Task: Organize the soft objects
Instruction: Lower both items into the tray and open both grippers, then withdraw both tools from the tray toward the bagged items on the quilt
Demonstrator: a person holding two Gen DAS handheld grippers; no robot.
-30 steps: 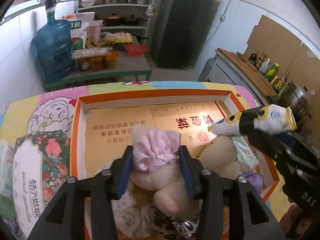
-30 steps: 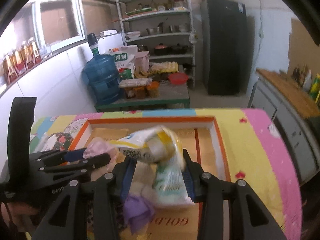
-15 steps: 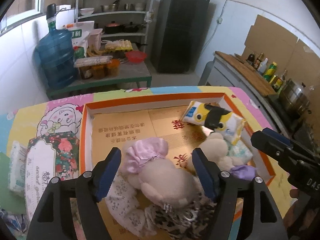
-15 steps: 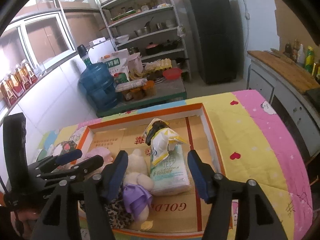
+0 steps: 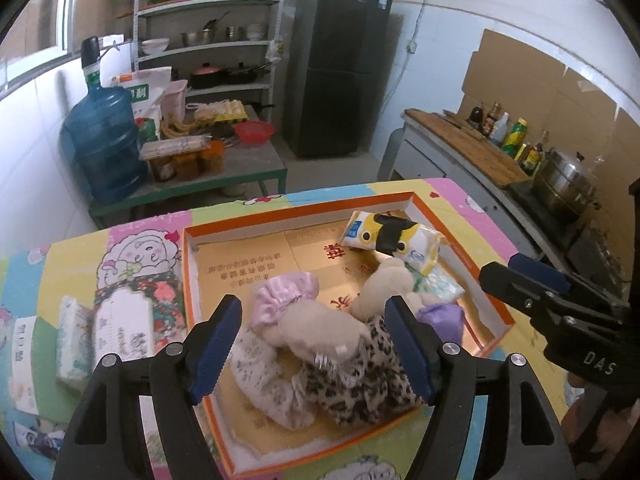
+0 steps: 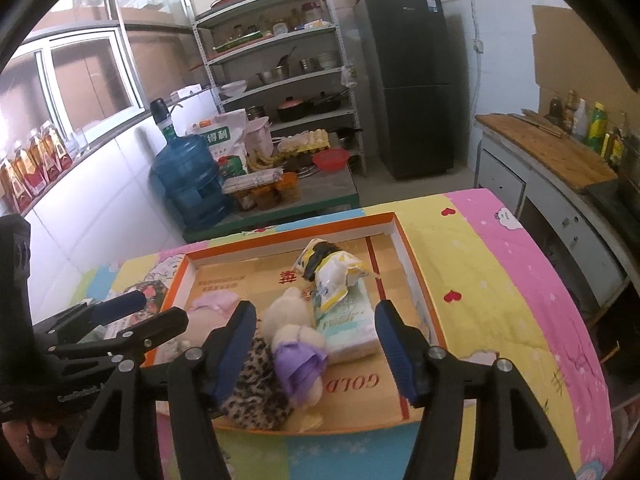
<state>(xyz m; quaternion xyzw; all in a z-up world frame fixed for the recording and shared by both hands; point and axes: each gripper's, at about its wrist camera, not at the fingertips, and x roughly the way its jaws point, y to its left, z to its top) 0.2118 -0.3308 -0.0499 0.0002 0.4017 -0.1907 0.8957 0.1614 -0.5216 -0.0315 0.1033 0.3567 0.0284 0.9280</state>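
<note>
Both our grippers have let go: left gripper (image 5: pixel 310 344) wide above the doll (image 5: pixel 320 332), right gripper (image 6: pixel 314 346) open over the packet (image 6: pixel 334 274) in the box (image 6: pixel 416 280).

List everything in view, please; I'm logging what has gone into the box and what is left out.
Box: one, orange rim, gold floor, on the patterned cloth.
Plush toys: two, cream; pink-bonnet one and purple-bonnet one, inside the box.
Tissue packs in box: two; yellow-and-black pack lying on the pale pack.
Packs outside: floral pack and white pack, on the cloth beside the box.
Water jug: one, blue, on the low bench.
Fridge: one, dark, far wall.
Left tongs: open, empty.
Right tongs: open, empty.
</note>
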